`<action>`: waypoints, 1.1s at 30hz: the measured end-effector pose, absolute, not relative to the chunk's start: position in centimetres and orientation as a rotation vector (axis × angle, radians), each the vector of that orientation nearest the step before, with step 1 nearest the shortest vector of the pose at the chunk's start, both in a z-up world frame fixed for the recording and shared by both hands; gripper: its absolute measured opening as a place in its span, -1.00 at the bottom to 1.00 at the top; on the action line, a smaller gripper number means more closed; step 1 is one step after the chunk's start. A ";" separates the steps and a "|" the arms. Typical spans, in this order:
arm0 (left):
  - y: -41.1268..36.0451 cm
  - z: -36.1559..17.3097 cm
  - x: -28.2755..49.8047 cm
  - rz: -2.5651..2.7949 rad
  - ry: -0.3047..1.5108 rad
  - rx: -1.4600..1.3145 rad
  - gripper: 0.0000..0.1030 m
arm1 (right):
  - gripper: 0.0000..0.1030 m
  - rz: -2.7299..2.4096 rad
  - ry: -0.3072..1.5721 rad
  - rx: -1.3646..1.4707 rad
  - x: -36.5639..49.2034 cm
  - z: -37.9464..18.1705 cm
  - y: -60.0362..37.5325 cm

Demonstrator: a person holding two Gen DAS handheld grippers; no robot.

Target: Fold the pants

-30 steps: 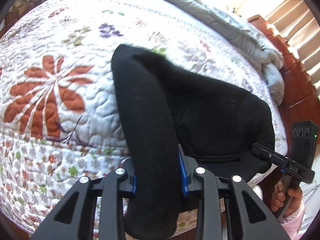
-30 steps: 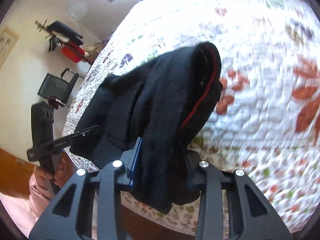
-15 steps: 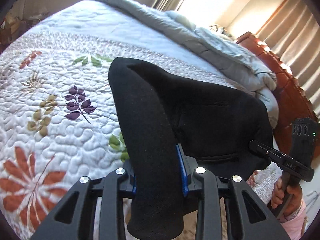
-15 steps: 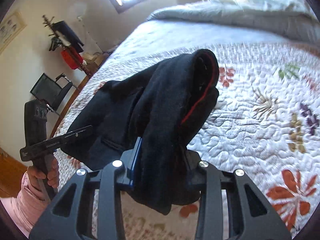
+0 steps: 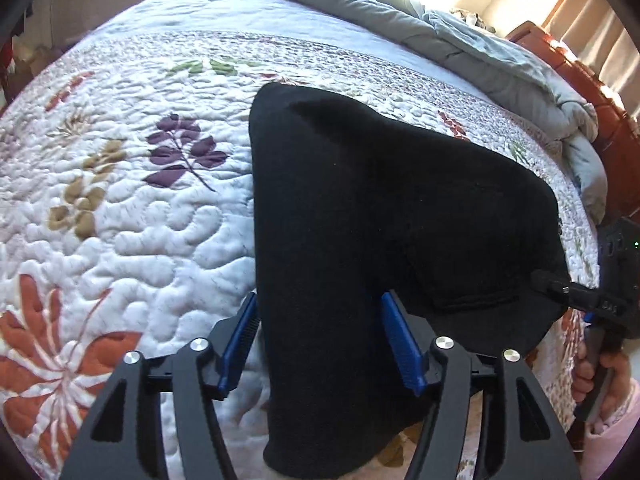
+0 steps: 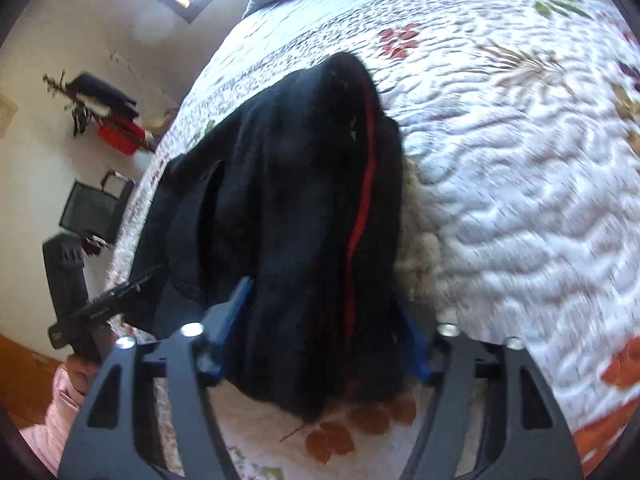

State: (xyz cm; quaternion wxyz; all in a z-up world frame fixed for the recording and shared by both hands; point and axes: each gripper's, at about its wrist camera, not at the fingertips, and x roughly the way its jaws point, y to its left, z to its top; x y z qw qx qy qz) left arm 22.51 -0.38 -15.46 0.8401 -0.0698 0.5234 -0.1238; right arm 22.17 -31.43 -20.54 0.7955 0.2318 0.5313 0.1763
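Observation:
Black pants [image 5: 380, 200] lie bunched in a fold on the floral quilt [image 5: 140, 220]. One thick fold runs back between the blue pads [image 5: 240, 344] of my left gripper [image 5: 320, 344], whose jaws are opening and no longer pinch the cloth. In the right wrist view the pants [image 6: 304, 200] show a red side stripe. That end hangs between the pads of my right gripper [image 6: 324, 340], whose jaws are also opening and stand clear of the cloth. Each gripper shows in the other's view: the right one [image 5: 592, 300] at the pants' far corner, the left one [image 6: 100, 300] likewise.
A rumpled grey duvet [image 5: 460, 40] lies along the far side of the bed, against a wooden bed frame [image 5: 580, 92]. Beyond the bed's left edge stand a black chair [image 6: 96, 208] and a rack with a red item [image 6: 120, 136]. A person's hand [image 5: 600, 380] holds the right gripper.
Both grippers were clamped on the pants and have now spread their jaws. Both moved forward over the bed and lower, and the pants have sunk toward the quilt.

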 end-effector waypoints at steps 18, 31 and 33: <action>1.2 -13.4 17.5 -0.141 1.144 -0.160 0.57 | 0.82 0.104 1.121 0.280 17.5 -15.8 -29.2; -1.2 -10.3 13.2 -0.066 1.133 -0.047 0.87 | 0.93 0.056 1.139 0.213 11.7 -13.0 -25.1; -1.2 -10.0 12.7 -0.068 1.139 -0.052 0.88 | 0.93 0.059 1.142 0.203 11.1 -12.8 -24.7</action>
